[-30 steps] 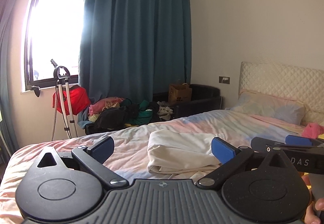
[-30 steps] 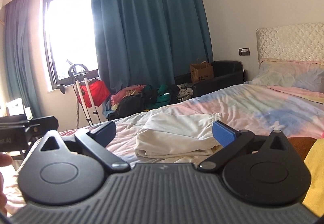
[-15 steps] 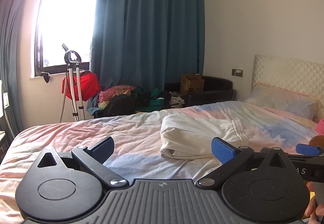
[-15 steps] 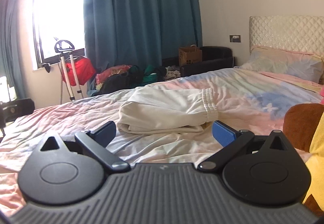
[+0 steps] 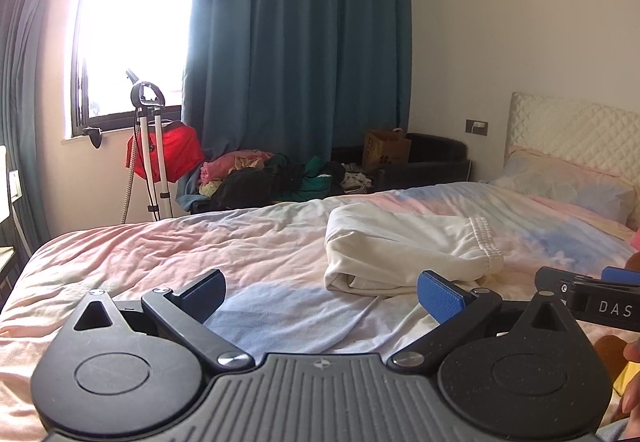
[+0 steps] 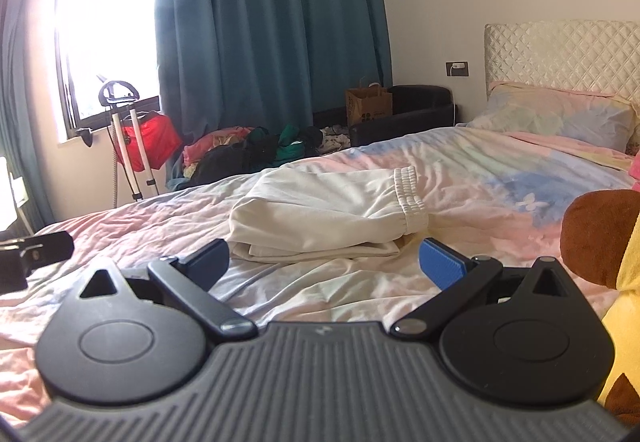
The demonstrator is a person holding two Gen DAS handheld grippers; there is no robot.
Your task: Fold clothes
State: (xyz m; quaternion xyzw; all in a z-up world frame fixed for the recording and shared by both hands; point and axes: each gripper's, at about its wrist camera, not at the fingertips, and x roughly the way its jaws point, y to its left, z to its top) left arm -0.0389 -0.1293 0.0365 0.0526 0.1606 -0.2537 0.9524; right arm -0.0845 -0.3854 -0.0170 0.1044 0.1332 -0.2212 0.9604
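Observation:
A folded cream-white garment with an elastic waistband (image 5: 404, 246) lies on the pastel bed cover (image 5: 200, 254); it also shows in the right wrist view (image 6: 320, 214). My left gripper (image 5: 320, 294) is open and empty, held above the bed, short of the garment and to its left. My right gripper (image 6: 324, 262) is open and empty, just in front of the garment's near edge. The right gripper also shows at the right edge of the left wrist view (image 5: 592, 294). The left gripper's tip shows at the left edge of the right wrist view (image 6: 36, 250).
A pillow (image 6: 560, 114) and quilted headboard (image 6: 560, 50) are at the far right. A brown and yellow plush toy (image 6: 600, 242) lies at the right. A pile of clothes (image 5: 260, 178), a red bag on a stand (image 5: 160, 150) and a paper bag (image 5: 384, 146) stand beyond the bed under the blue curtain.
Both grippers have drawn back and shifted left from the garment, which now lies further right in both views with its waistband showing. Both stay open.

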